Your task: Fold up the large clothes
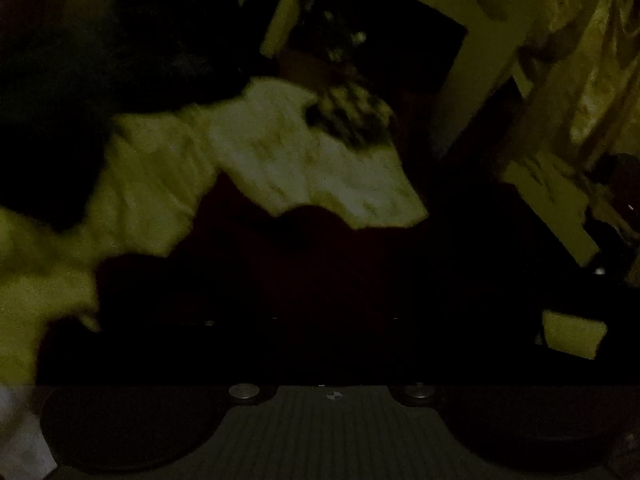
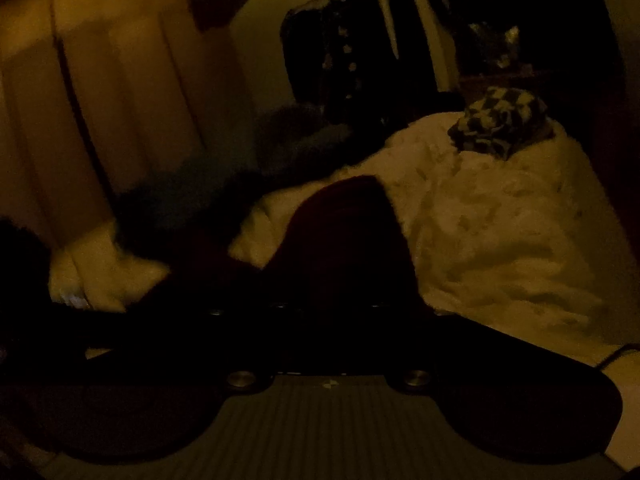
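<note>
Both views are very dark. A dark red garment (image 1: 320, 248) lies spread over a pale bed cover (image 1: 304, 164), low in the middle of the left wrist view. My left gripper (image 1: 320, 312) points down at it, its fingers lost in the dark. In the right wrist view the same dark red garment (image 2: 344, 224) rises in a hump straight ahead against the pale bed cover (image 2: 500, 240). My right gripper (image 2: 332, 292) is at the foot of that hump. Its fingers merge with the cloth, so how the jaws stand does not show.
A black-and-white checkered cloth (image 2: 500, 120) sits bunched at the far end of the cover, also the checkered cloth (image 1: 348, 116). Pale curtains (image 2: 120, 100) hang at the left. Dark clothes (image 2: 352, 48) hang behind the bed. Yellowish fabric (image 1: 592, 60) is at the right.
</note>
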Demonstrator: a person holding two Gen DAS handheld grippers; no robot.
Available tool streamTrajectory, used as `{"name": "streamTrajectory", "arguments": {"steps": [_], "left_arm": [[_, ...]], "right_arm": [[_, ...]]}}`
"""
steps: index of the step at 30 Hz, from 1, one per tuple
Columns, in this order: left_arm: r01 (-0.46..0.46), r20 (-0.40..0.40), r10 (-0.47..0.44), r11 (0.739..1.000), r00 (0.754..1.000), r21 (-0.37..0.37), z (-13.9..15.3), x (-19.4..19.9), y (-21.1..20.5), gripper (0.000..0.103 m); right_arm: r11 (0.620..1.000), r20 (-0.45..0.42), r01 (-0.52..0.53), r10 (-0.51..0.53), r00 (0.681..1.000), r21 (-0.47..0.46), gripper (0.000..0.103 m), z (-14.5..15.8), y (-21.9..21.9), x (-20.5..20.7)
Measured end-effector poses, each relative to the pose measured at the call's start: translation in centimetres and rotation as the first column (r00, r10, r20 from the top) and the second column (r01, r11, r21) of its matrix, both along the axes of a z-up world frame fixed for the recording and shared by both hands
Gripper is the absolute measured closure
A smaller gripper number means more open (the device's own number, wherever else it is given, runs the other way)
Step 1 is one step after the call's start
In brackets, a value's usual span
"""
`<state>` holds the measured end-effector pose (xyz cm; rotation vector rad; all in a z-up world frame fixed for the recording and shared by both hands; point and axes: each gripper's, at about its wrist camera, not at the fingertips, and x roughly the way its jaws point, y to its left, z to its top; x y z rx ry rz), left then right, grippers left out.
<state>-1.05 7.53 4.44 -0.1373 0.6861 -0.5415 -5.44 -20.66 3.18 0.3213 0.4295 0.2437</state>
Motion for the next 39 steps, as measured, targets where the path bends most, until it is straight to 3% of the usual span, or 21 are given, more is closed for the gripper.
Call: {"name": "streamTrajectory", "arguments": {"steps": [3,6,9,12,15,17,19,21,23,24,26,27,28,29,31,34,36,39], "left_arm": [[-0.091,0.070,0.088,0.995,0.994,0.042,1.6,1.2,1.5,0.037],[-0.188,0.119,0.182,0.981,0.976,0.046,3.1,3.6,3.8,0.037],[-0.353,0.186,0.335,0.933,0.924,0.069,4.6,6.2,6.6,0.037],[-0.501,0.254,0.460,0.856,0.851,0.127,5.4,8.9,9.2,0.037],[-0.609,0.234,0.569,0.776,0.789,0.164,4.3,12.3,12.4,0.037],[-0.649,0.163,0.630,0.749,0.760,0.134,2.7,13.7,14.7,0.038],[-0.672,0.105,0.664,0.728,0.741,0.134,0.5,14.4,15.9,0.039],[-0.674,0.100,0.667,0.725,0.739,0.145,-1.2,14.4,15.8,0.036],[-0.668,0.139,0.654,0.724,0.744,0.170,-2.2,14.1,15.0,0.033],[-0.666,0.160,0.646,0.723,0.746,0.184,-2.5,14.0,14.4,0.021],[-0.666,0.174,0.643,0.720,0.746,0.198,-2.7,13.8,13.8,0.015],[-0.665,0.171,0.643,0.721,0.747,0.193,-2.6,13.7,13.6,0.006],[-0.661,0.161,0.641,0.728,0.750,0.181,-2.5,13.9,13.8,0.006],[-0.655,0.149,0.638,0.737,0.755,0.165,-2.3,13.7,13.8,0.003],[-0.638,0.123,0.626,0.758,0.770,0.136,-1.9,13.3,14.4,0.000],[-0.585,0.067,0.581,0.809,0.811,0.066,-1.2,12.2,15.4,0.000],[-0.601,0.067,0.598,0.798,0.798,0.036,-0.4,10.6,15.7,0.000],[-0.613,0.144,0.602,0.789,0.785,0.043,0.9,8.3,15.5,0.000]], "right_arm": [[0.998,0.063,0.064,-0.064,0.996,0.009,0.089,1.9,-1.5,1.0],[0.989,0.092,0.111,-0.120,0.989,0.093,0.089,3.6,-4.0,2.8],[0.974,0.120,0.194,-0.208,0.971,0.117,0.089,4.7,-6.5,4.6],[0.947,0.127,0.301,-0.314,0.941,0.116,0.089,5.0,-9.6,6.6],[0.888,0.087,0.431,-0.448,0.890,0.160,0.090,4.0,-14.0,8.3],[0.821,0.029,0.542,-0.555,0.831,0.180,0.090,2.2,-16.8,9.0],[0.748,-0.096,0.629,-0.625,0.775,0.213,0.090,-1.0,-19.4,9.7],[0.706,-0.181,0.687,-0.663,0.726,0.169,0.089,-4.9,-20.5,10.0],[0.700,-0.267,0.707,-0.666,0.696,0.097,0.085,-8.6,-20.5,10.4],[0.695,-0.306,0.713,-0.660,0.686,0.099,0.084,-9.9,-20.4,10.5],[0.677,-0.347,0.723,-0.650,0.676,0.140,0.072,-11.3,-20.4,10.3],[0.675,-0.351,0.724,-0.650,0.674,0.140,0.066,-11.4,-20.4,10.3],[0.683,-0.346,0.718,-0.647,0.680,0.134,0.049,-11.2,-20.1,10.3],[0.698,-0.330,0.705,-0.642,0.692,0.122,0.042,-10.9,-19.7,10.3],[0.726,-0.294,0.681,-0.633,0.716,0.097,0.034,-10.0,-19.2,10.4],[0.734,-0.267,0.667,-0.622,0.736,0.128,0.027,-8.5,-18.0,9.4],[0.739,-0.227,0.652,-0.614,0.756,0.171,0.025,-7.0,-17.4,8.0],[0.781,-0.146,0.598,-0.580,0.801,0.182,0.019,-4.9,-15.9,6.3]]}}
